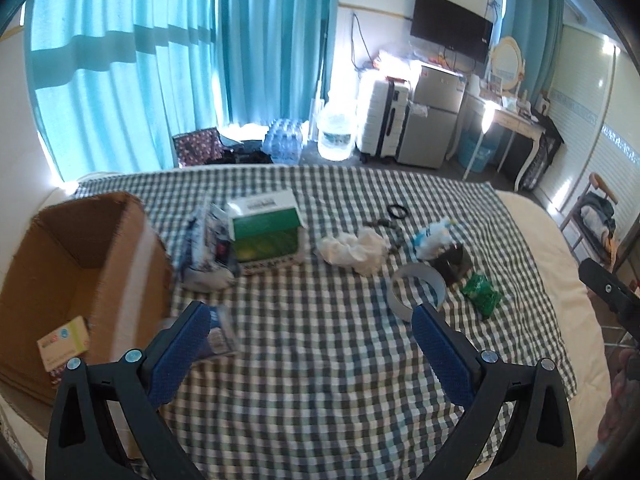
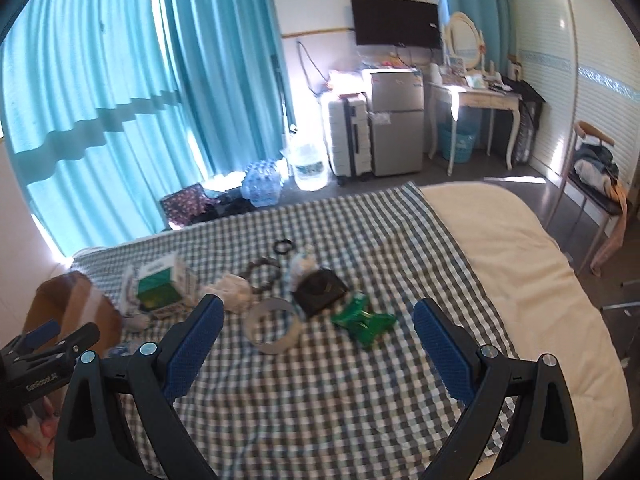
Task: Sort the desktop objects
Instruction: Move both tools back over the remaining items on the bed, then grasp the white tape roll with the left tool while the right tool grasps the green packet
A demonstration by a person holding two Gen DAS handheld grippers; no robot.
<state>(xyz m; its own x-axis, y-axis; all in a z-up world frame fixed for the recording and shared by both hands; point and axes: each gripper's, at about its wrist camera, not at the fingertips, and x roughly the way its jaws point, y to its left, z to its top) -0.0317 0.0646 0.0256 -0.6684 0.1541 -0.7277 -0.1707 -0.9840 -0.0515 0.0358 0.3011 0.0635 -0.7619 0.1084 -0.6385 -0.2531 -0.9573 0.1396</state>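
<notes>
Ribbed blue fingers, checked cloth

Checkered cloth on cream bed

Bare checked cloth lies open below both sets of fingers. Farther on, a tape roll, green packet, crumpled tissue and green box crowd the middle. The cardboard box walls off the left edge.

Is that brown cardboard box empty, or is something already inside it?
Not empty: the open-topped cardboard box holds a small pale packet on its floor.
</notes>
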